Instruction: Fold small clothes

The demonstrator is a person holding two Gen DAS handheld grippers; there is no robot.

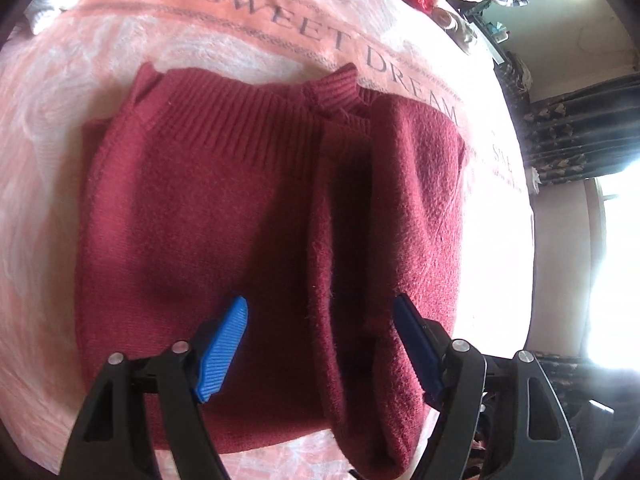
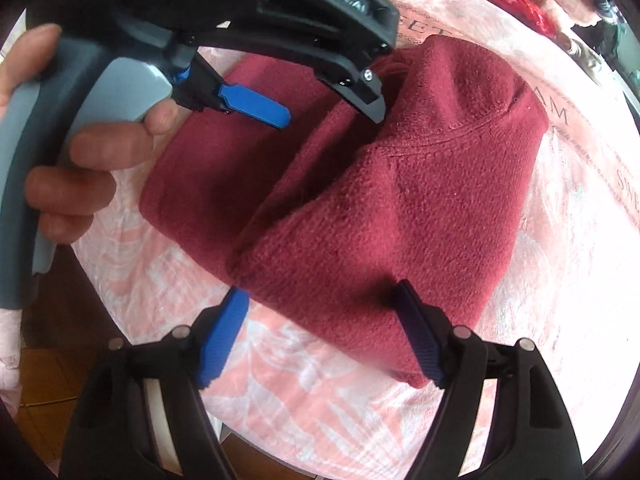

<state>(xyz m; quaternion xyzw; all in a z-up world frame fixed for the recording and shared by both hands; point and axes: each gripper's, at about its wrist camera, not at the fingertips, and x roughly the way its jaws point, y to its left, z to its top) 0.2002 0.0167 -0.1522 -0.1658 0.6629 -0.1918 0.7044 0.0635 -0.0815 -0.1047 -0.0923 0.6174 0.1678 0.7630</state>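
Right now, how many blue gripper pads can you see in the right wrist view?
3: two on the right gripper at the bottom, one on the left gripper at the upper left; its other pad is hidden.

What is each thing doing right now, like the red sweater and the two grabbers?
Dark red knitted sweater: lying on the blanket, partly folded, one side lapped over the middle.
Pink fluffy blanket with grey lettering: spread flat under the sweater.
Left gripper: fingers open, holding nothing.
Right gripper: fingers open, straddling the sweater's edge.

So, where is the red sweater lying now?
The red sweater lies folded on the pink blanket, below the "SWEET DREAM" lettering in the left wrist view, under both open grippers.
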